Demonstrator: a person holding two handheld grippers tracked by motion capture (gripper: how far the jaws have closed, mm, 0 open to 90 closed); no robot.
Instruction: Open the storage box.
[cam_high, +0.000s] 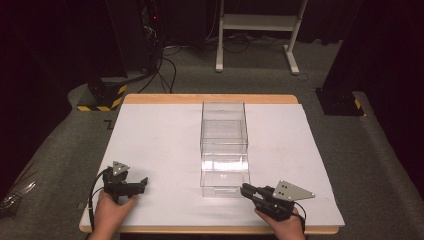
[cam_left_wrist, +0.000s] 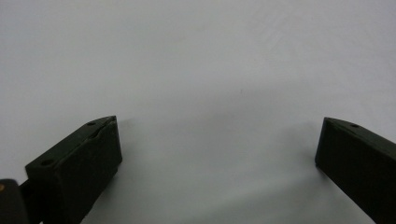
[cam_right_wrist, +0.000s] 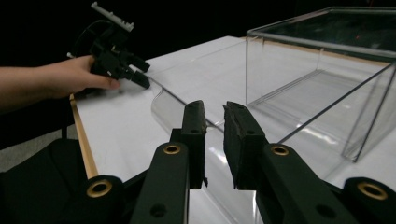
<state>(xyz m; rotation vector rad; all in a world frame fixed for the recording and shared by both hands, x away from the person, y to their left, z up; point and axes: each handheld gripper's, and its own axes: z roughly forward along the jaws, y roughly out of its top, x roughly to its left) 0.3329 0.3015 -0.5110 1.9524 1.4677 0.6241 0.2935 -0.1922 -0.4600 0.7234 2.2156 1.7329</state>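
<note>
the right gripper (cam_high: 244, 188) lies low at the near right of the table, its jaws pointing left at the front of the clear plastic box (cam_high: 224, 145). in the right gripper view the jaws stand narrow, with a slim gap between the pads, and the curved clear edge of the box's open front flap (cam_right_wrist: 187, 109) runs through that gap; whether the pads still press on it is hard to judge through the see-through plastic, though they look just parted from it. the right hand (cam_high: 286, 227) holds the gripper from the table's near edge. the box stands at the middle of the white table top (cam_high: 150, 140), long side running away from the person, its near end just beside the right jaw tips. well apart to the left, the left gripper (cam_high: 143, 184) rests on the table in the left hand (cam_high: 111, 212), and the left gripper view shows its jaws spread wide over bare white surface with nothing between them. grey carpet (cam_high: 380, 165) surrounds the table.
</note>
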